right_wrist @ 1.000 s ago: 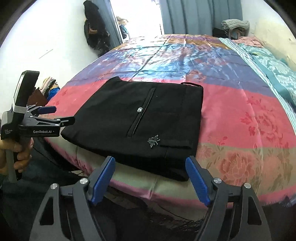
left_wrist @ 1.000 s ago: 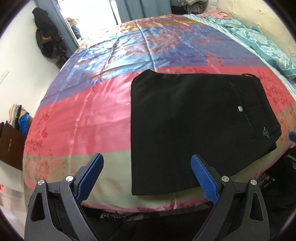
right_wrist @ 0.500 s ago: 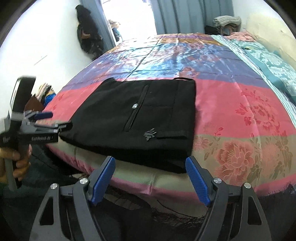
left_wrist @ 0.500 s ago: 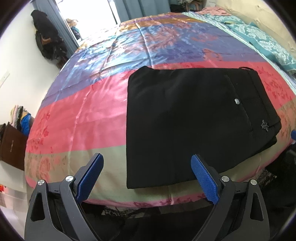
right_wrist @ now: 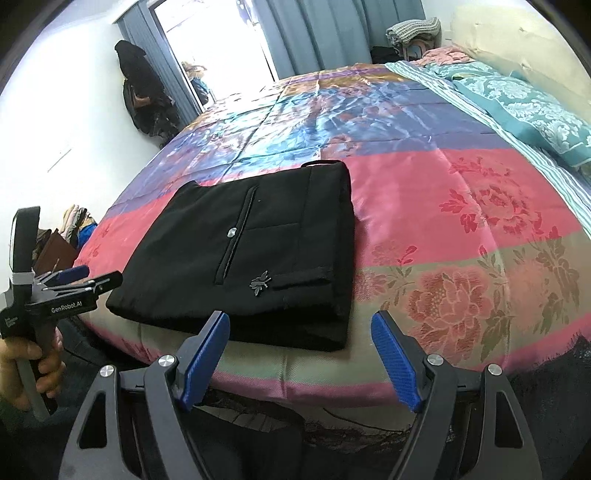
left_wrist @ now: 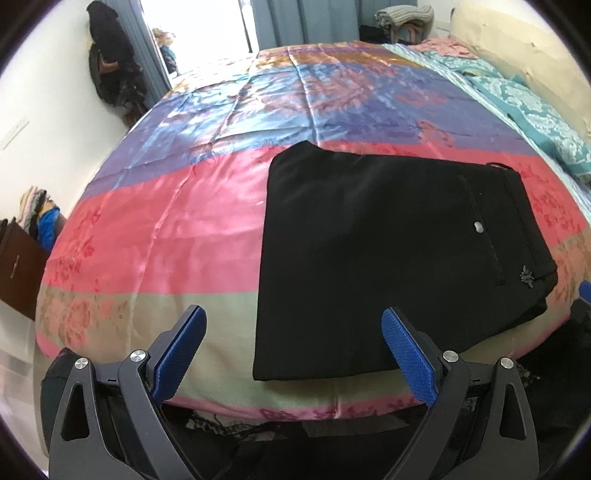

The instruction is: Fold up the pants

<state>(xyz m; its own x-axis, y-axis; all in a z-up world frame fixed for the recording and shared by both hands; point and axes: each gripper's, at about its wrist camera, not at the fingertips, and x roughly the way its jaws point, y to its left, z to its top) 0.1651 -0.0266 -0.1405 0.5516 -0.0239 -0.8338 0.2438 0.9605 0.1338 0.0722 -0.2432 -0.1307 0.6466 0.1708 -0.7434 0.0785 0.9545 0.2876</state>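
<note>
Both my grippers hang released at the bed's (left_wrist: 155, 236) near edge: folded pants (left_wrist: 388, 258) lie just ahead of my right gripper (right_wrist: 299, 350), beyond-right of my left gripper (left_wrist: 291, 347).

Plain black folded pants (left_wrist: 388, 251) are seen; a satin bedspread (left_wrist: 177, 229) is banded in pink, purple, blue and floral beige; a teal damask-patterned pillow (right_wrist: 524, 110) is glimpsed; blue gripper pads (right_wrist: 203, 354) are shown.

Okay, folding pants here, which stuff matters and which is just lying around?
For the job:
pants
left tool, open
right tool, open
bedspread under the pants

Just lying about:
teal pillow
hanging black clothes
grey blanket
</note>
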